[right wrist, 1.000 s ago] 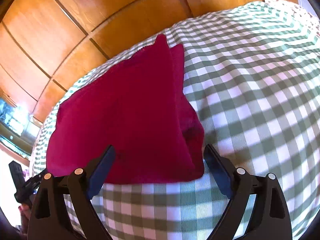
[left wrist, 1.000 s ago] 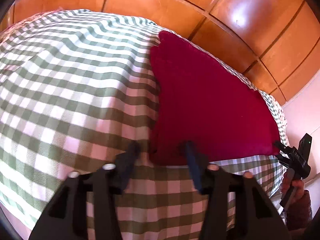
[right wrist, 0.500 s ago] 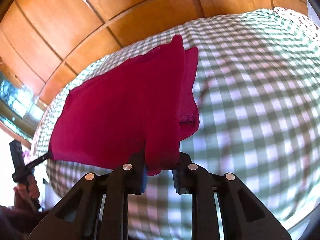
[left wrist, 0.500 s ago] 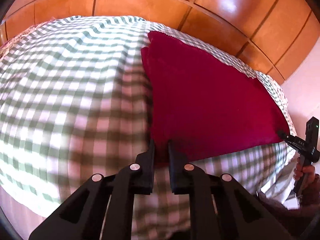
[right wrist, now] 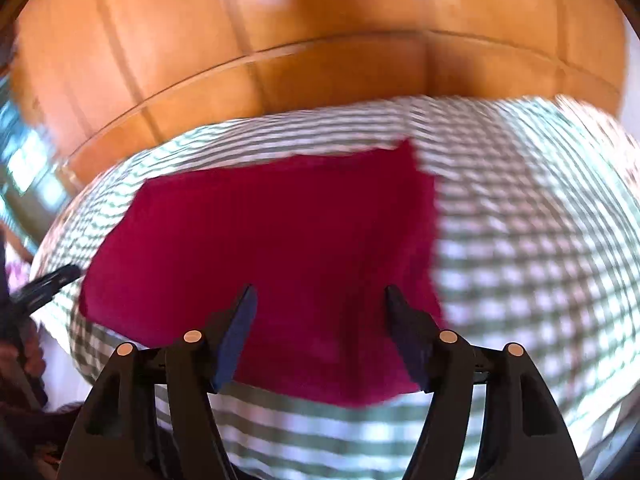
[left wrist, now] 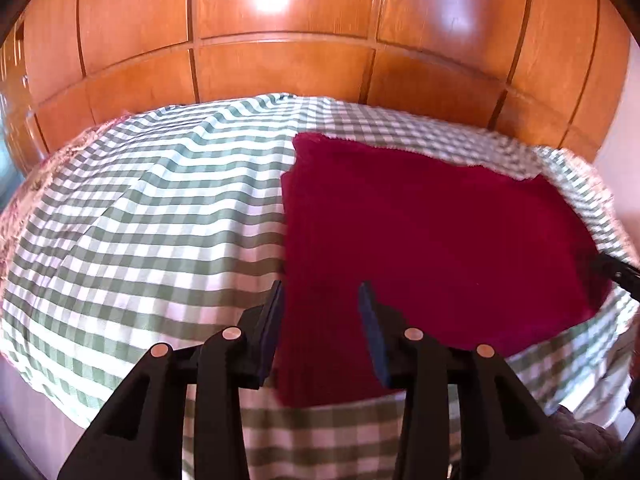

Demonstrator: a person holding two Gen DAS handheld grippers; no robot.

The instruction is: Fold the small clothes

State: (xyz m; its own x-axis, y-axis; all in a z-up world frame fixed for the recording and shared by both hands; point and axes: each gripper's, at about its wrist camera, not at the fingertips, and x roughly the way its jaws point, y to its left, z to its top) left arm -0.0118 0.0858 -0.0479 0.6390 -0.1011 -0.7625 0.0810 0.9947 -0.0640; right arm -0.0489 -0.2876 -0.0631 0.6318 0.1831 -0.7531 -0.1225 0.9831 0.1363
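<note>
A dark red cloth (left wrist: 432,240) lies folded flat on the green-and-white checked tablecloth (left wrist: 152,232). My left gripper (left wrist: 322,300) is open and empty, its fingers just above the cloth's near left edge. The cloth also shows in the right wrist view (right wrist: 280,240), which is blurred by motion. My right gripper (right wrist: 320,300) is open and empty over the cloth's near right part. Each view shows the other gripper at its side: the right one (left wrist: 618,272) by the cloth's right corner, the left one (right wrist: 48,280) by the left corner.
Orange wooden panelling (left wrist: 280,60) rises behind the table. The tablecloth hangs over the near edge (left wrist: 320,432). The checked surface (right wrist: 540,260) stretches to the right of the cloth. A hand in a dark sleeve (left wrist: 580,440) shows at the lower right.
Both grippers were shut on the cloth's near corners half a second ago. Now both are open, the cloth lies flat, and both grippers have pulled back and swung round.
</note>
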